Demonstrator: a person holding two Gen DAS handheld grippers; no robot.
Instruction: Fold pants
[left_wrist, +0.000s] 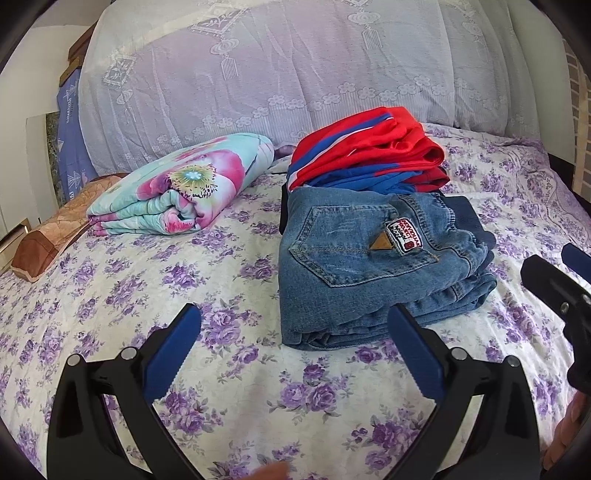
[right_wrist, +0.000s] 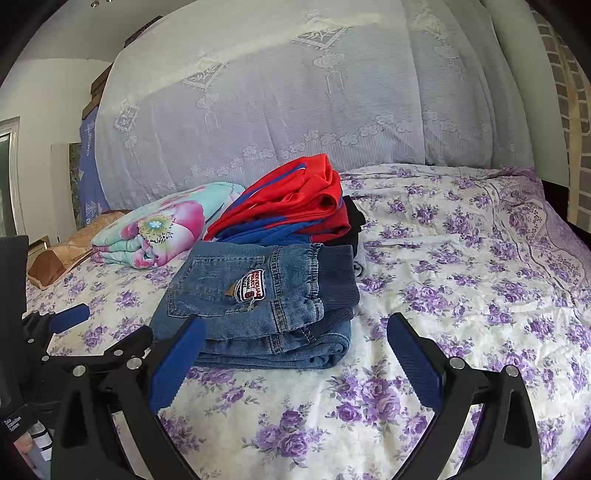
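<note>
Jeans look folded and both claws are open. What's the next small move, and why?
Probably back both claws away. The jeans already lie in a squared bundle on the bedspread, and the left claw and right claw are open and empty.

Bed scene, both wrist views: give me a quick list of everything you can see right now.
jeans: one, blue denim, folded, on the bed in front of both tools
red and blue garment: one, folded, just behind the jeans
dark garment: one, black, mostly hidden under the red one
quilt: one, teal and pink floral, rolled, left of the clothes
pillow: one, brown, at the bed's left edge
bedsheet: white with purple flowers
lace cover: pale lilac, over the pile at the head
left tool: open, empty
right tool: open, empty
</note>
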